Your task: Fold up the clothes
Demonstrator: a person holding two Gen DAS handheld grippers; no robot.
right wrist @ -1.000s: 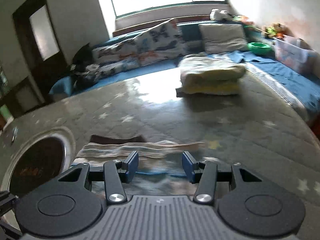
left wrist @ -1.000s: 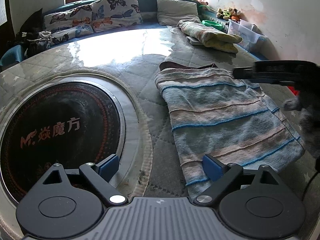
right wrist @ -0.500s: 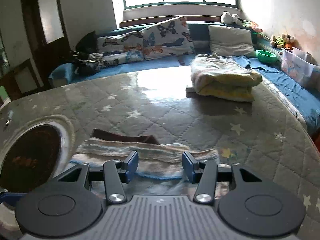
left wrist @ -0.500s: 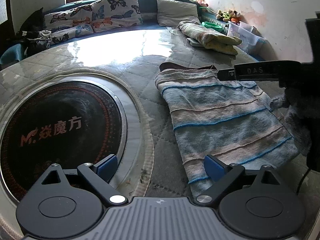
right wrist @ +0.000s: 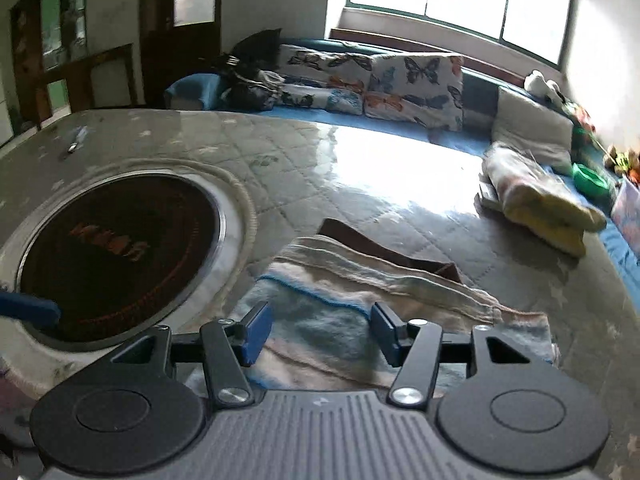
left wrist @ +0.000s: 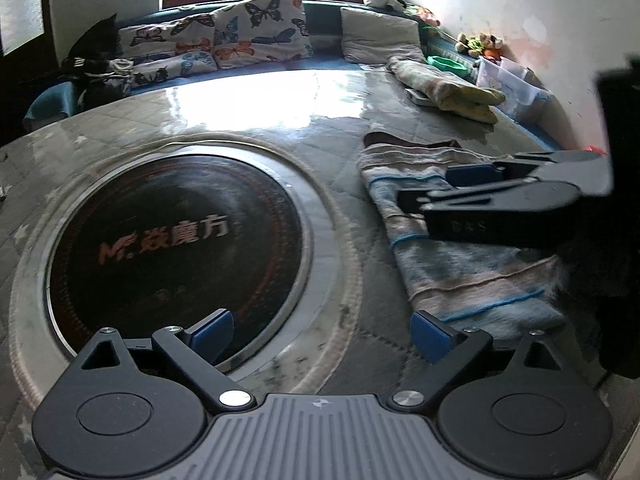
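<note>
1. Progress: the striped garment (left wrist: 460,268) lies already folded into a long flat rectangle on the surface (left wrist: 280,128); probably one more fold across is left, judging by its length.
2. A second folded bundle (right wrist: 536,200) sits well apart at the far edge, likely done.
3. Garment look: fuzzy knit, grey-blue and beige bands with thin blue lines, a dark brown layer (right wrist: 372,244) peeking out at the far end. Edges roughly aligned, near corner slightly ragged.
4. Position: right of the round black hob (left wrist: 172,240), not touching it.
5. Left gripper (left wrist: 320,334): jaws released, wide, empty, near the garment's near left corner.
6. Right gripper (right wrist: 318,332): jaws have just been opening, parted above the garment, nothing clamped.
</note>
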